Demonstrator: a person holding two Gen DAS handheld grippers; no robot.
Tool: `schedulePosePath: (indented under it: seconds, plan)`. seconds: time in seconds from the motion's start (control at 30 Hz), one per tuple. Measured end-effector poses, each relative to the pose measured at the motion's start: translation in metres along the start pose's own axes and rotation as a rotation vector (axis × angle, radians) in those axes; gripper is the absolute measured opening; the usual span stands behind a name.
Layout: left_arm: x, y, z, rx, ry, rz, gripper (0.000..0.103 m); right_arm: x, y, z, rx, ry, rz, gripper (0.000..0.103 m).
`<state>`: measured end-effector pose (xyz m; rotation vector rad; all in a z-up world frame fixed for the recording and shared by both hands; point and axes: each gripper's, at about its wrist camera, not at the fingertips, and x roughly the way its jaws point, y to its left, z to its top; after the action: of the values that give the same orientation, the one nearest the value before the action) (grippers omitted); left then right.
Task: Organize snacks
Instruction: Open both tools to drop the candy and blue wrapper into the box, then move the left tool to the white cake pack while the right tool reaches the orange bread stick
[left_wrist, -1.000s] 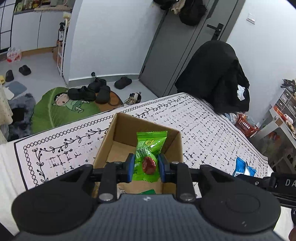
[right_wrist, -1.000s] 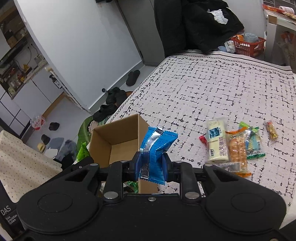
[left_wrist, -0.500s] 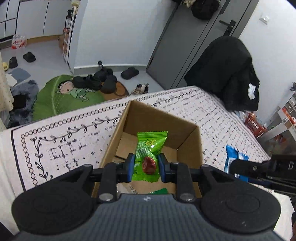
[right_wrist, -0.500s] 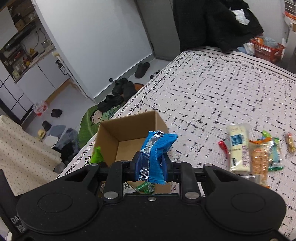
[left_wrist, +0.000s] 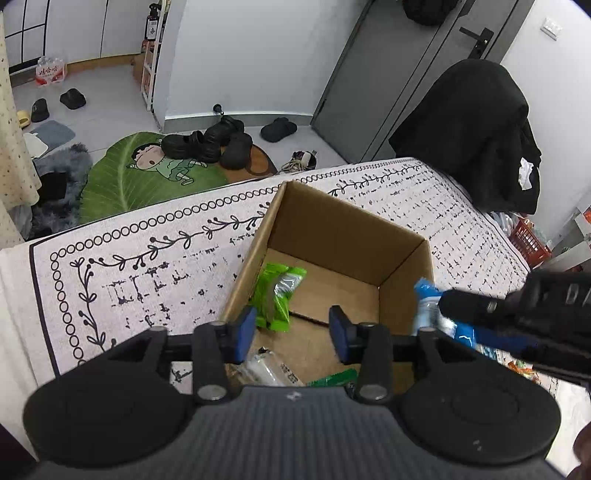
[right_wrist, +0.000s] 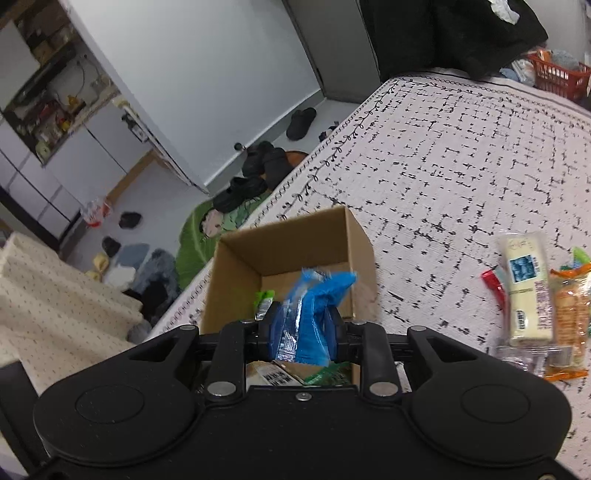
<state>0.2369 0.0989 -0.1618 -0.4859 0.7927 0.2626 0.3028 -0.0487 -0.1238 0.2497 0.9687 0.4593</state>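
Note:
An open cardboard box (left_wrist: 343, 229) stands on the patterned cloth; it also shows in the right wrist view (right_wrist: 280, 243). My left gripper (left_wrist: 291, 334) is open over the box's near side, with nothing between its blue pads. A green snack packet (left_wrist: 277, 295) lies inside the box, with other packets below it. My right gripper (right_wrist: 303, 332) is shut on a blue snack packet (right_wrist: 314, 302) over the box's near edge. That blue snack packet shows at the box's right wall in the left wrist view (left_wrist: 428, 306).
Several snack packets lie on the cloth right of the box, among them a pale long bar (right_wrist: 526, 291) and an orange packet (right_wrist: 570, 314). The cloth's edge (left_wrist: 147, 210) drops to the floor beyond the box, with shoes and a green mat (left_wrist: 147, 177) there.
My left gripper has opened and the green packet has dropped into the box. My right gripper has carried the blue packet closer, up to the box.

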Motion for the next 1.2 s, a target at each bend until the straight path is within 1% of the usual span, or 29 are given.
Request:
schedulePosePath:
  seconds: [0.07, 0.13, 0.2, 0.23, 0.27, 0.3, 0.33, 0.43, 0.47, 0.53, 0.6, 0.7, 0.83, 1.1, 1.2]
  plan:
    - [0.001, 0.000, -0.001, 0.001, 0.003, 0.011, 0.054, -0.002, -0.002, 0.001, 0.004, -0.006, -0.006, 0.032]
    - [0.001, -0.001, -0.001, -0.001, 0.010, 0.006, 0.058, -0.007, -0.005, 0.001, 0.003, -0.017, -0.024, 0.048]
    - [0.002, -0.002, -0.001, 0.000, 0.017, 0.005, 0.067, -0.013, -0.010, 0.001, 0.007, -0.030, -0.040, 0.054]
    - [0.002, -0.003, -0.001, -0.001, 0.020, 0.002, 0.068, -0.017, -0.013, 0.000, 0.010, -0.034, -0.048, 0.055]
    - [0.001, -0.004, -0.001, -0.001, 0.022, -0.001, 0.072, -0.020, -0.017, -0.001, 0.013, -0.037, -0.056, 0.057]
    - [0.000, -0.006, -0.001, 0.004, 0.022, -0.002, 0.077, -0.023, -0.022, -0.002, 0.019, -0.041, -0.070, 0.063]
    - [-0.001, -0.008, -0.002, 0.015, 0.018, 0.002, 0.079, -0.027, -0.026, -0.002, 0.023, -0.046, -0.084, 0.069]
    - [-0.009, -0.020, -0.005, 0.081, -0.015, 0.030, 0.087, -0.038, -0.040, -0.005, 0.028, -0.063, -0.126, 0.079]
    - [-0.012, -0.022, -0.005, 0.091, -0.027, 0.027, 0.090, -0.043, -0.045, -0.007, 0.033, -0.067, -0.138, 0.081]
    - [-0.017, -0.025, -0.004, 0.086, -0.032, 0.006, 0.091, -0.049, -0.055, -0.009, 0.043, -0.072, -0.166, 0.087]
    - [-0.021, -0.026, -0.002, 0.075, -0.031, 0.011, 0.093, -0.056, -0.064, -0.012, 0.049, -0.075, -0.199, 0.091]
    - [-0.029, -0.031, 0.000, 0.078, -0.056, -0.026, 0.103, -0.068, -0.078, -0.017, 0.061, -0.086, -0.222, 0.094]
    - [-0.037, -0.043, 0.000, 0.089, -0.068, -0.054, 0.103, -0.081, -0.095, -0.023, 0.076, -0.092, -0.238, 0.097]
    - [-0.051, -0.078, -0.008, 0.158, -0.074, -0.121, 0.103, -0.099, -0.131, -0.033, 0.120, -0.127, -0.276, 0.099]
    - [-0.050, -0.091, -0.014, 0.174, -0.049, -0.152, 0.103, -0.101, -0.147, -0.037, 0.142, -0.129, -0.281, 0.099]
